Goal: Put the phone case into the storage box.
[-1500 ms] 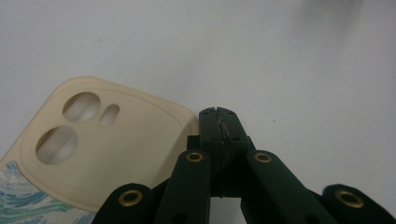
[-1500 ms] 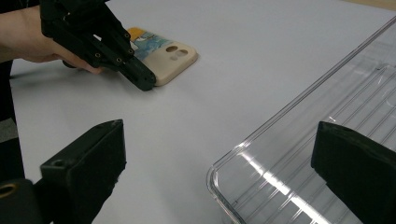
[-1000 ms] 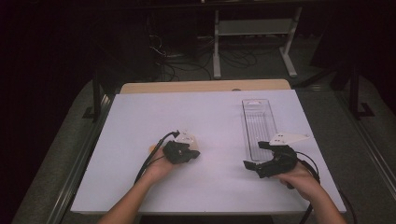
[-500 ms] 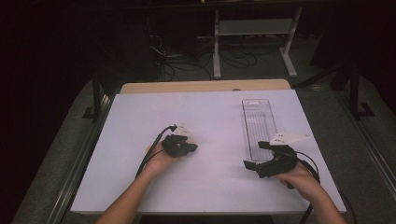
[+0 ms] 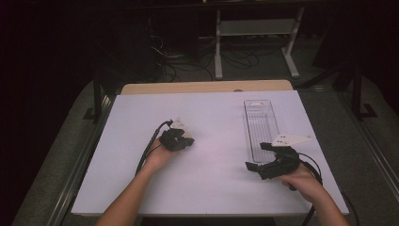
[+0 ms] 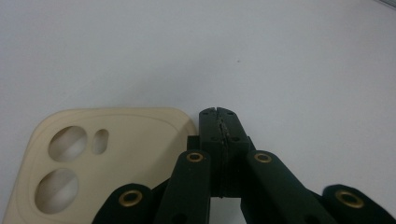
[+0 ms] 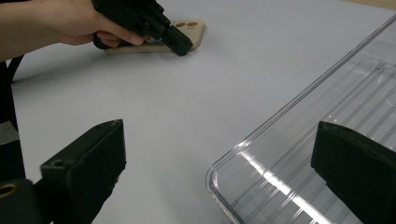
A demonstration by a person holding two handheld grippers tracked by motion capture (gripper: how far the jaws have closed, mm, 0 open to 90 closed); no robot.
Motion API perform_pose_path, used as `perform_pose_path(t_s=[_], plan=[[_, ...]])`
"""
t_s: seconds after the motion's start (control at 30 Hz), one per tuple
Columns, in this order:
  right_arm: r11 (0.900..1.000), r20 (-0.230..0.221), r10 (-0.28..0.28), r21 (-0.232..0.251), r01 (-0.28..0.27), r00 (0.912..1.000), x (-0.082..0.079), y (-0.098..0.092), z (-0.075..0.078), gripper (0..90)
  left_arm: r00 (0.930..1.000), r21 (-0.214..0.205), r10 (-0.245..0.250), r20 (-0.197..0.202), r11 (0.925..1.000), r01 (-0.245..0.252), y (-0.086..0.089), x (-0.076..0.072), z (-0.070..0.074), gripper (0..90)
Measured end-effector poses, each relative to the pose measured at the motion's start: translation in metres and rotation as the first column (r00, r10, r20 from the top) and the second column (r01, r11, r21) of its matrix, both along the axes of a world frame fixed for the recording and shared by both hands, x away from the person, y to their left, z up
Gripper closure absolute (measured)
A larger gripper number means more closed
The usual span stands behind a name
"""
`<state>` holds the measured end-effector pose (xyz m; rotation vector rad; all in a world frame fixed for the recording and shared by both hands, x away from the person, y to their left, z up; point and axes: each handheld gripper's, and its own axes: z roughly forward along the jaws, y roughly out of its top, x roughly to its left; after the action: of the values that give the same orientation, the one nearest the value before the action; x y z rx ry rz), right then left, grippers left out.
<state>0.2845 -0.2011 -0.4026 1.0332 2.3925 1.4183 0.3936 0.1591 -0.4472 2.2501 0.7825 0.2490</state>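
- Left gripper (image 5: 187, 140): black, two jaws clenched flat together with nothing between them. The tips sit low over the table, just past the corner of the phone case; whether they touch the case cannot be told.
- Phone case (image 6: 93, 158): cream, matte, rubbery-looking, rounded corners, a raised camera panel with two round holes and one small oval slot. It lies flat on the table under the left gripper, well apart from the tray.
- Right gripper (image 5: 258, 155): black, jaws spread wide and empty, one on each side of the tray's near corner without touching it.
- Tray (image 5: 261, 127): clear hard plastic, long and narrow, ribbed floor, rounded glossy rim. It stands empty at the right side of the table.
- Table (image 5: 221, 117): covered in smooth, plain white sheet.
- Risk, sliding: a thin, flat case gives closed jaws no edge to hold; pushed from the corner, it likely skids or spins rather than lifts.
- Risk, tray: the light tray probably shifts if a right jaw knocks its rim.
- Risk, pinch: soft case walls may fold or slip out if gripped at one corner.
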Motion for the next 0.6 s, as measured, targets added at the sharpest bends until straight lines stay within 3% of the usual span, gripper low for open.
perform_pose_path(t_s=[0.13, 0.37, 0.4, 0.47, 0.6], plan=[[1.0, 0.0, 0.0, 0.0, 0.0, 1.0, 0.0, 0.0, 0.0, 2.7, 1.0, 0.008, 0.004, 0.001, 1.0, -0.004, 0.0, -0.001, 0.001, 89.5], [1.0, 0.0, 0.0, 0.0, 0.0, 1.0, 0.0, 0.0, 0.0, 2.7, 0.9997, -0.044, -0.019, -0.012, 0.9989, 0.018, 0.005, -0.011, 0.019, 86.3], [1.0, 0.0, 0.0, 0.0, 0.0, 1.0, 0.0, 0.0, 0.0, 2.7, 0.9996, -0.045, -0.029, -0.007, 0.9986, 0.029, 0.008, -0.012, 0.022, 84.8], [1.0, 0.001, 0.0, -0.001, 0.0, 1.0, 0.0, 0.0, 0.0, 2.7, 0.9987, -0.095, -0.026, -0.043, 0.9953, 0.022, 0.01, -0.018, 0.028, 78.0], [1.0, 0.003, 0.001, -0.002, -0.001, 1.0, 0.0, 0.0, 0.0, 2.7, 0.9982, -0.12, -0.047, -0.037, 0.9918, 0.042, 0.022, -0.028, 0.039, 65.9]])
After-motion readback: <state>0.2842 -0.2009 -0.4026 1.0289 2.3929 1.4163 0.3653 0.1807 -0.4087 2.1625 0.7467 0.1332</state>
